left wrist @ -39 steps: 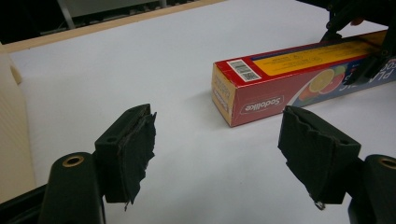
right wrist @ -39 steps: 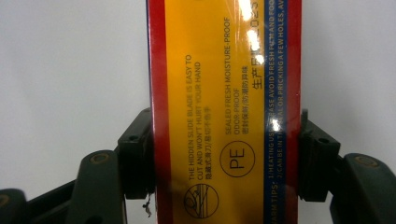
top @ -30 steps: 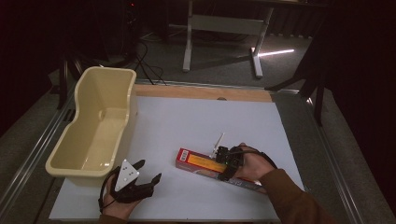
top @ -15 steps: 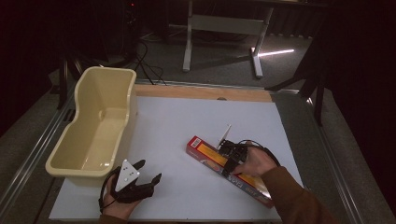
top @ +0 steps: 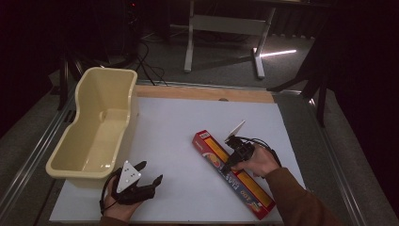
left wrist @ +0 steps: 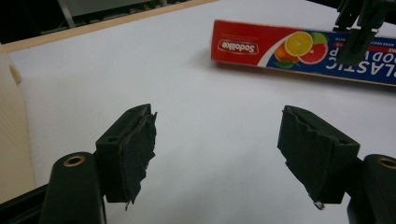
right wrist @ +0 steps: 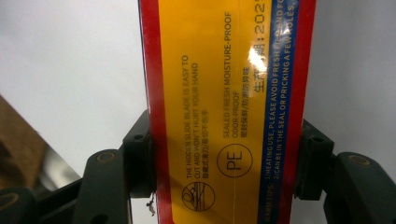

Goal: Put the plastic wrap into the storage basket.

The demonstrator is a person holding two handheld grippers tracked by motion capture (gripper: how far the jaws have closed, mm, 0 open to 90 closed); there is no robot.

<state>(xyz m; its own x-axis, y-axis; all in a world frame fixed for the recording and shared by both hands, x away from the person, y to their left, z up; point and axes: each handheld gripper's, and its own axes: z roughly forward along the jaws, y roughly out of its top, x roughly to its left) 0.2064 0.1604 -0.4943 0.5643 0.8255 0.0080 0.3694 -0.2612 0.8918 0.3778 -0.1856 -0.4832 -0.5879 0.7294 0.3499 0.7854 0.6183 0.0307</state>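
Note:
A long red and yellow plastic-wrap box lies diagonally on the white table sheet, right of centre. My right gripper is shut across its middle, one jaw on each long side. In the right gripper view the box runs up between the jaws of the right gripper. My left gripper rests open near the front left edge, with nothing between its fingers. The left gripper view shows that open gripper facing the box, with the right gripper on the box.
A cream plastic tub stands on the left side of the table, just beyond my left hand; its wall edges the left gripper view. A wooden strip runs along the table's far edge. Metal frame legs stand on the floor behind.
My right gripper has swung the box from nearly crosswise to a steeper diagonal and drawn it right and toward the front. The left gripper has stayed put.

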